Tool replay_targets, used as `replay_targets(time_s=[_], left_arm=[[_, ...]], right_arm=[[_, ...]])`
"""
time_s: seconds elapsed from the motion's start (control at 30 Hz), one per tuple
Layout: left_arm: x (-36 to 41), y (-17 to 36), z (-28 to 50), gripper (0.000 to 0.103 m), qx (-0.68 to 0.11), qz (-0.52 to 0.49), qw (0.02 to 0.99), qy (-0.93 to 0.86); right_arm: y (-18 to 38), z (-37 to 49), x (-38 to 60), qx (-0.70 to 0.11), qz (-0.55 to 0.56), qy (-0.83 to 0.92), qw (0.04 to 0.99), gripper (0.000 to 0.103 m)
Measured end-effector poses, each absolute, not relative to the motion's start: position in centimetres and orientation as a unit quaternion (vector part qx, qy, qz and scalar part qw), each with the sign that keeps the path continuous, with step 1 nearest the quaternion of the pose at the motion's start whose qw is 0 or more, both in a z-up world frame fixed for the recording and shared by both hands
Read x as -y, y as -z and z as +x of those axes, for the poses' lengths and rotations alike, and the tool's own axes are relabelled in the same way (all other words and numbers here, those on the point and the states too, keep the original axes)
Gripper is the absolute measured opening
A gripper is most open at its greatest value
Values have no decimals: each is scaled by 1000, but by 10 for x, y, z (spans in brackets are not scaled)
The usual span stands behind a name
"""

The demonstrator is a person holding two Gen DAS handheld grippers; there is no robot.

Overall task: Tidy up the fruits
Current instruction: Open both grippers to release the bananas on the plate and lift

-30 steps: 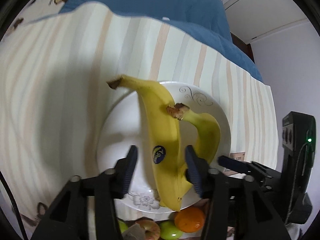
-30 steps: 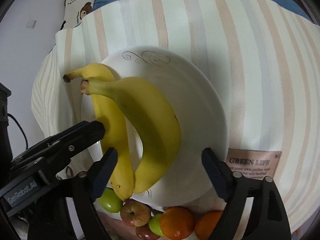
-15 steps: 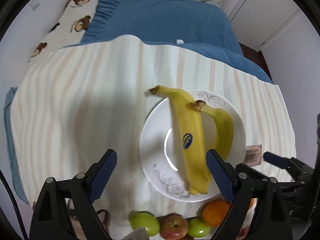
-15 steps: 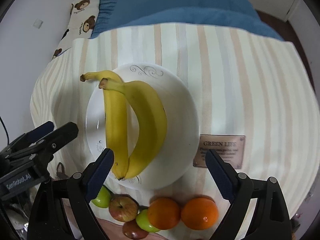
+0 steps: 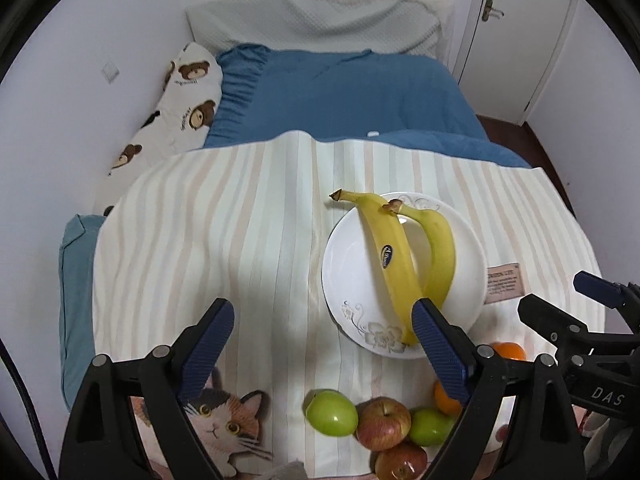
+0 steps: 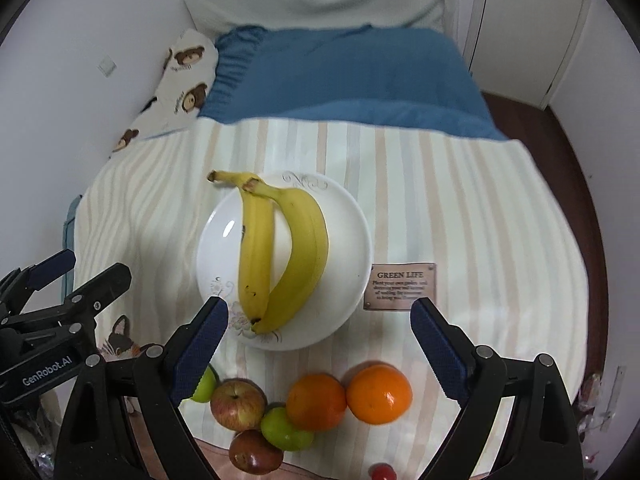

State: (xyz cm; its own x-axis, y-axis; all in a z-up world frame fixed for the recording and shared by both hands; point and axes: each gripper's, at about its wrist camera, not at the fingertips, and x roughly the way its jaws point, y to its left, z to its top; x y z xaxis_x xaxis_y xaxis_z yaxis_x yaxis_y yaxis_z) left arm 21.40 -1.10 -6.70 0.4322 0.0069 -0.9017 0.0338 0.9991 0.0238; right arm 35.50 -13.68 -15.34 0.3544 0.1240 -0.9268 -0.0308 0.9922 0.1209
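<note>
Bananas (image 6: pixel 280 248) on plate (image 6: pixel 344 216), beyond both grippers' wide, empty fingers (image 6: pixel 200 344).

The left gripper (image 5: pixel 323 331) fills the lower part of its own view, pointing steeply down, both black arms rising from the bottom edge. Its blue-padded fingers (image 5: pixel 208 340) stand wide apart; the jaws have just been opening, and nothing lies between them. In the right wrist view it shows at the lower left of the frame.

The right gripper (image 6: pixel 319 334) sits the same way low in its view, tilted steeply down, fingers (image 6: pixel 436 344) spread wide with nothing held. In the left wrist view it appears at the lower right edge.
</note>
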Motion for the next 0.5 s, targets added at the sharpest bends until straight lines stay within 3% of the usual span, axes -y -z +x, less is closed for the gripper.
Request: replay_targets(time_s=[0.5], left_arm=[[15,1,129,91,-471,19,882,15]], right_arm=[[74,259,130,-498,57,-60,863,95]])
